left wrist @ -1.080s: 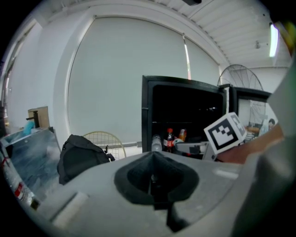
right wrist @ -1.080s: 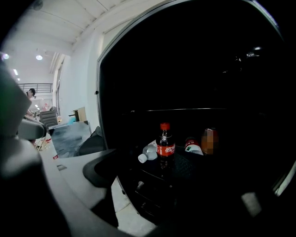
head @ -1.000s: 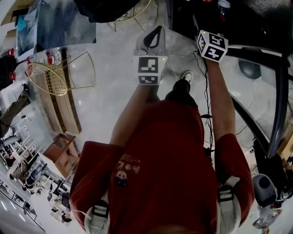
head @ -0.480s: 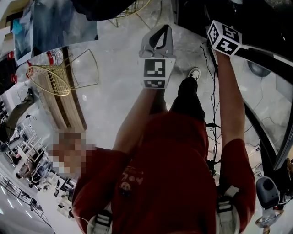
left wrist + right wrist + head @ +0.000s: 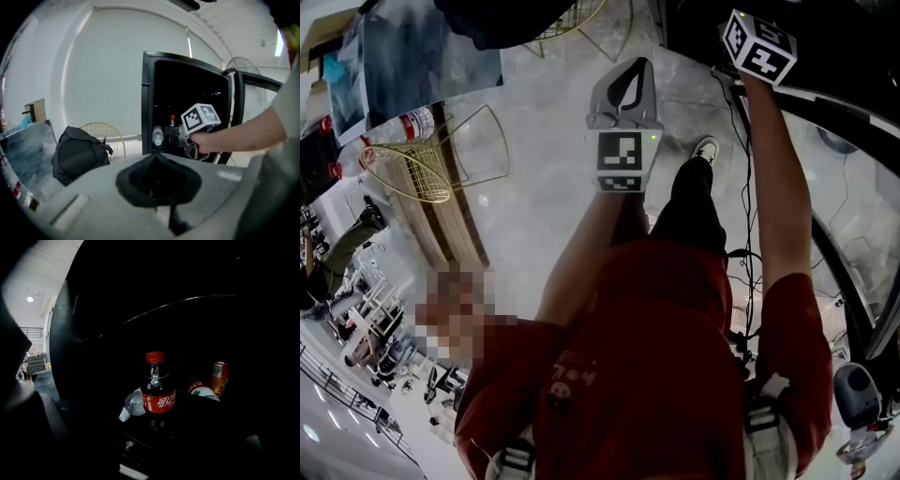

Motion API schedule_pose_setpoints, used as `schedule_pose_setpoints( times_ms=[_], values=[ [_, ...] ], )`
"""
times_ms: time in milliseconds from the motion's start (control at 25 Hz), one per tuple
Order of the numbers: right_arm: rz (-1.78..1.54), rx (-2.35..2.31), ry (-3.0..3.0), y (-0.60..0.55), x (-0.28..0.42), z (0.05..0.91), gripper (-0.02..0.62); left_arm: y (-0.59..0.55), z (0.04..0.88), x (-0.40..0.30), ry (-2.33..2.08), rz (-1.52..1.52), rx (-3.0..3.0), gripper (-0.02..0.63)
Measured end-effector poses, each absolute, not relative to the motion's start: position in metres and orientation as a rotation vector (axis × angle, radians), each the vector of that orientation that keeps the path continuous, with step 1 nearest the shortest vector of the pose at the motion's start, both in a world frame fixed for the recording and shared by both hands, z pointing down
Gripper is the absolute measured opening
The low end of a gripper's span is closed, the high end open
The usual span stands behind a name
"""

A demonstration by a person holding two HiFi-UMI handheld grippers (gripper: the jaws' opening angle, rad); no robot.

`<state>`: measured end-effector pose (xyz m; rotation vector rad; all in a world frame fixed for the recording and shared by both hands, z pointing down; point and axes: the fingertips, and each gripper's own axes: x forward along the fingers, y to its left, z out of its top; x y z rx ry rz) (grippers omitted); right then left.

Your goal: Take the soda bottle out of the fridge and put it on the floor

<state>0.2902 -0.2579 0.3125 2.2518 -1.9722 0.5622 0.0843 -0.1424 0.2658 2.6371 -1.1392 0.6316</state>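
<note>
The soda bottle point(image 5: 158, 391), dark with a red cap and red label, stands upright on a shelf inside the dark fridge point(image 5: 187, 93). It is directly ahead of my right gripper point(image 5: 178, 136), a short way off and untouched. That gripper reaches into the fridge with its jaws open and nothing between them; the head view shows only its marker cube point(image 5: 759, 45). My left gripper point(image 5: 625, 80) hangs over the pale floor outside the fridge, fingertips together, holding nothing. The bottle's red cap point(image 5: 172, 118) also shows in the left gripper view.
A clear bottle point(image 5: 133, 405) lies left of the soda, another bottle point(image 5: 202, 388) lies to its right, and an orange can point(image 5: 219, 377) stands behind. The fridge door point(image 5: 243, 103) stands open. A gold wire chair point(image 5: 417, 164), a black bag point(image 5: 77, 152) and floor cables point(image 5: 741, 253) are nearby.
My right gripper has moved up the head view, deeper into the fridge. The left gripper has shifted slightly down.
</note>
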Motion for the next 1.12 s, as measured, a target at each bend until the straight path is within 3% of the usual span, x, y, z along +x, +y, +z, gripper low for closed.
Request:
schedule_pose_setpoints(
  times_ms=[1120],
  values=[
    [0.538,2.302,-1.798,-0.297,0.318,0.334,0.307,-0.142,0.289,0.073,-1.141,0.709,2.589,0.0]
  ],
)
